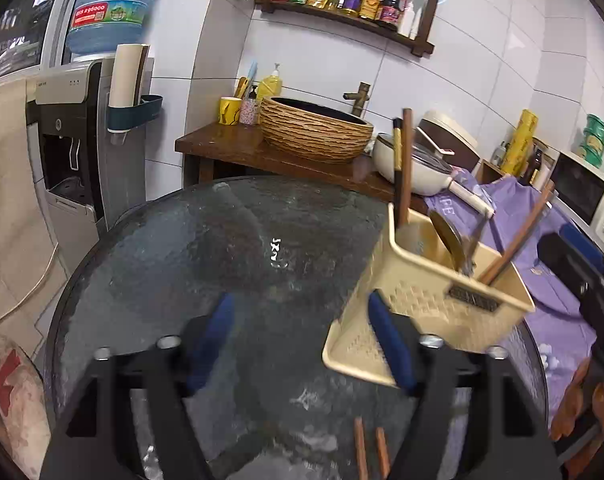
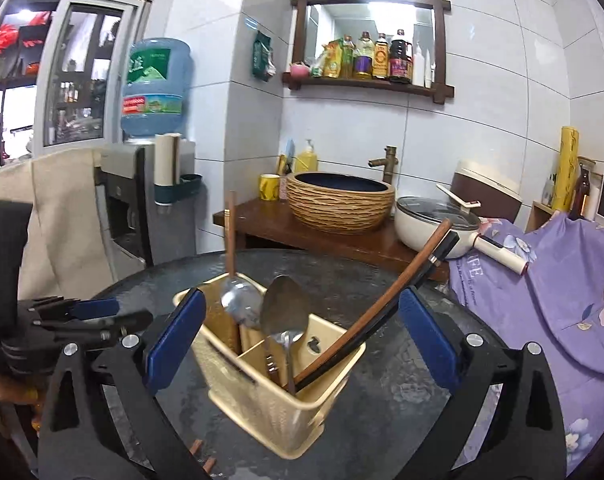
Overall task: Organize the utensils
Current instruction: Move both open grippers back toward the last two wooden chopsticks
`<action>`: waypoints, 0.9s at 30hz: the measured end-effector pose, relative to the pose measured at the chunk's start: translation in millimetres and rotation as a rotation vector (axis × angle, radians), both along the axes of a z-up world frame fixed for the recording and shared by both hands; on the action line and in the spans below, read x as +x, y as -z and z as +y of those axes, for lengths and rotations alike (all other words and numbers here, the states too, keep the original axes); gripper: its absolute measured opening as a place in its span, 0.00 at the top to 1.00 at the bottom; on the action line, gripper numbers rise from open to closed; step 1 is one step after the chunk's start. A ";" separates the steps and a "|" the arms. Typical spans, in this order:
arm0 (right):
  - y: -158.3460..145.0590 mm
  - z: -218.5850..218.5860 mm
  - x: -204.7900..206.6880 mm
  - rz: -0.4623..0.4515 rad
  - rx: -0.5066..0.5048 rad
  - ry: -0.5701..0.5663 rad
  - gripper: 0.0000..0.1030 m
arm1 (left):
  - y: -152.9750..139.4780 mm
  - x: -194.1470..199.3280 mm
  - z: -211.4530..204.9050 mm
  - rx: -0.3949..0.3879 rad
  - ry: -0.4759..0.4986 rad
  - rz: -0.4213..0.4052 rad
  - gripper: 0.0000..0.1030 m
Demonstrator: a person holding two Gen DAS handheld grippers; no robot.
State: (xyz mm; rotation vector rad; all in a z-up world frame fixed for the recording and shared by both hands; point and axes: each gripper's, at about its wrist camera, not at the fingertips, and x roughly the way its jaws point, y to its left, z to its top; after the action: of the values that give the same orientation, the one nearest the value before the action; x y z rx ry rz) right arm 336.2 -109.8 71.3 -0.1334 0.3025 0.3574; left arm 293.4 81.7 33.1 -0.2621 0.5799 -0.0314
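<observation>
Both views are bright and evenly lit, the white wall tiles (image 2: pixel 481 112) throwing back soft light. A ceiling lamp shows as a white patch in the mirror (image 2: pixel 385 12) high ahead of the right gripper (image 2: pixel 302 336). The glass table top (image 1: pixel 222 240) carries pale, broken reflections ahead of the left gripper (image 1: pixel 298 344), whose shadow on it is only faint. Motion blur smears the left view: the beige utensil caddy (image 1: pixel 429 292) just right of the jaws and the blue pads (image 1: pixel 389 344) look soft (the right view is crisper). Fisheye distortion bends tile lines and the water bottle (image 1: pixel 110 4); the corners fall to black.
</observation>
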 end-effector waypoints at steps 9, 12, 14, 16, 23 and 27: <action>27.1 11.2 -61.0 0.070 -0.067 -0.010 0.08 | 41.9 -42.4 -6.6 0.080 0.017 0.142 0.30; 44.3 11.7 -76.9 0.083 -0.119 0.019 0.08 | 55.6 -54.1 -18.2 0.089 0.072 0.180 0.30; 53.6 5.9 -84.6 0.103 -0.127 0.038 0.08 | 65.1 -62.1 -29.3 0.109 0.106 0.205 0.30; 62.7 -3.1 -87.1 0.150 -0.106 0.052 0.08 | 72.5 -67.9 -36.2 0.114 0.118 0.221 0.32; 86.8 -32.2 -88.2 0.273 -0.045 0.100 0.08 | 87.9 -78.9 -60.3 0.105 0.192 0.274 0.53; 95.6 -43.6 -90.5 0.314 -0.023 0.116 0.08 | 87.5 -78.2 -71.1 0.096 0.225 0.279 0.58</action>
State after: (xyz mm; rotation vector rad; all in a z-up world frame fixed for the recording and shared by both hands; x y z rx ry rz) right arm 245.6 -153.4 -24.2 -0.0816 0.6223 0.2595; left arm 215.2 10.6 -54.4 -0.1064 0.8844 -0.1862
